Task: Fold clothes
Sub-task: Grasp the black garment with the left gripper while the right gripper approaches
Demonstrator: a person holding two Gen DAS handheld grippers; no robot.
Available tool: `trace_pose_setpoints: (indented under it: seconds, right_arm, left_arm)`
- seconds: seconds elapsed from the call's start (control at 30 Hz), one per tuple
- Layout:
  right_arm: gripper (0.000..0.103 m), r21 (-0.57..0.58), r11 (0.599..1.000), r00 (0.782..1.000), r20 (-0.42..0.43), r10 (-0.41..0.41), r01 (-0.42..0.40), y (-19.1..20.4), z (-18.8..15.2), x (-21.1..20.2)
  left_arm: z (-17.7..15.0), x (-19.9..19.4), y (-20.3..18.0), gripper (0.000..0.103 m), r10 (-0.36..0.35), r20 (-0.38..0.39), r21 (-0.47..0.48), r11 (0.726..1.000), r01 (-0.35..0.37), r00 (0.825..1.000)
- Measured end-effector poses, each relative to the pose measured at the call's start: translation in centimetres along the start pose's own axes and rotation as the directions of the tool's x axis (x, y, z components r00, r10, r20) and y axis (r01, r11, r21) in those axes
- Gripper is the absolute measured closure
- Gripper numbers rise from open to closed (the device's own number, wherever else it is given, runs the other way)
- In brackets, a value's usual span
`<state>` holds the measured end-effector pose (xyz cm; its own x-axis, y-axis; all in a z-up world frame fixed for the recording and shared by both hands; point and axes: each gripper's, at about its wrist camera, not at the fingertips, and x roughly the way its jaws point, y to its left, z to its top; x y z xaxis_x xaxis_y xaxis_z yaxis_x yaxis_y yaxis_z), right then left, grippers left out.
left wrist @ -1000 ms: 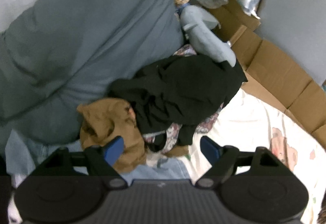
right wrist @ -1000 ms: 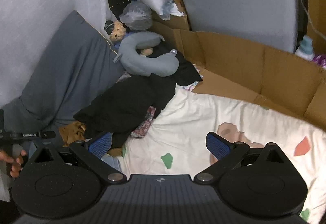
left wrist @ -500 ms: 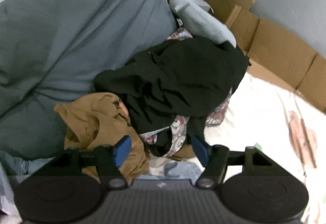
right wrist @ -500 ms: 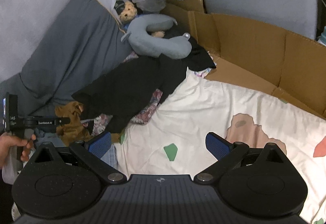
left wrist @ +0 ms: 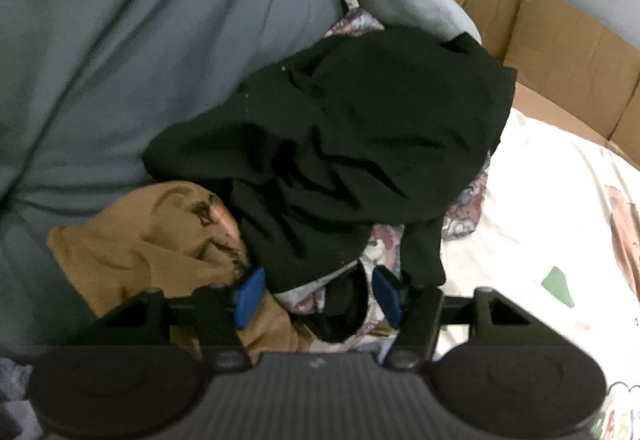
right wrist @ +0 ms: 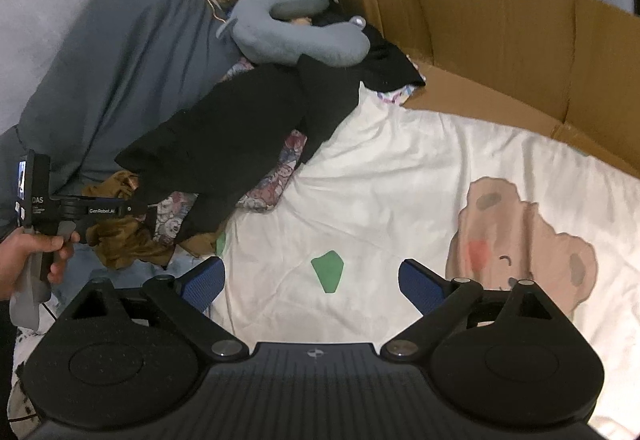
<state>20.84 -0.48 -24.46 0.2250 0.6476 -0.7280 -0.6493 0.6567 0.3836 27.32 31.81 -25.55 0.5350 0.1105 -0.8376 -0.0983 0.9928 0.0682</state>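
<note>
Crumpled black garment (left wrist: 344,143) between parted left tool (left wrist: 316,298), right tool (right wrist: 312,280) spread over smooth sheet (right wrist: 400,175).

A black garment (left wrist: 360,143) lay over a tan one (left wrist: 152,244) and a floral print (right wrist: 272,179). The sheet (right wrist: 400,179) was white with a brown bear (right wrist: 524,240); the pillow (left wrist: 120,39) was grey-blue.

four garments (left wrist: 352,143), two grippers (right wrist: 312,280)

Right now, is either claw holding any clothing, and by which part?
Nothing is held. The left claw is open around the black garment's lower edge; the right claw hangs open over the sheet.
</note>
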Motion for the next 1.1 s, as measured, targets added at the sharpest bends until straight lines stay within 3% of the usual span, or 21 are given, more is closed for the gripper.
trace_pose_setpoints:
  seconds: [0.03, 0.1, 0.17, 0.23, 0.7, 0.83, 0.9, 1.1]
  right_arm:
    - [0.007, 0.003, 1.0, 1.0, -0.006, 0.006, -0.006, -0.2, 0.1, 0.6]
    - [0.007, 0.014, 1.0, 0.999, -0.019, 0.026, -0.026, -0.6, 0.3, 1.9]
    - [0.007, 0.011, 0.999, 0.999, -0.03, 0.034, -0.033, -0.7, 0.8, 3.1]
    - [0.007, 0.005, 0.999, 0.998, -0.04, 0.039, -0.039, -0.8, 1.2, 4.3]
    - [0.008, -0.086, 0.989, 0.989, -0.097, 0.11, -0.118, 3.6, 3.3, 10.1]
    - [0.01, -0.072, 0.988, 0.987, -0.086, 0.132, -0.139, 4.9, 3.4, 10.6]
    - [0.018, -0.071, 0.986, 0.986, -0.081, 0.143, -0.149, 5.6, 3.5, 10.8]
    - [0.019, -0.023, 0.98, 0.979, -0.059, 0.197, -0.198, 7.1, 3.4, 11.0]
  left_arm:
    - [0.0, 0.5, 0.1, 0.04, -0.001, -0.002, 0.002, 1.0, 0.001, 1.0]
    - [0.1, 1.5, 0.2, 0.051, -0.002, -0.007, 0.007, 1.0, 0.002, 1.0]
    - [0.0, 1.8, 0.4, 0.091, -0.008, -0.007, -0.005, 1.0, 0.008, 1.0]
    - [-0.3, 1.5, 0.6, 0.097, -0.007, 0.004, -0.027, 1.0, 0.008, 1.0]
    - [-2.2, -6.3, 1.6, 0.1, -0.07, 0.127, -0.075, 0.994, 0.08, 0.989]
    - [-3.3, -8.6, 2.5, 0.101, -0.066, 0.135, -0.107, 0.991, 0.08, 0.989]
    - [-4.0, -9.6, 2.8, 0.101, -0.063, 0.139, -0.115, 0.99, 0.079, 0.988]
    - [-5.7, -12.3, 3.9, 0.101, -0.071, 0.148, -0.139, 0.986, 0.092, 0.986]
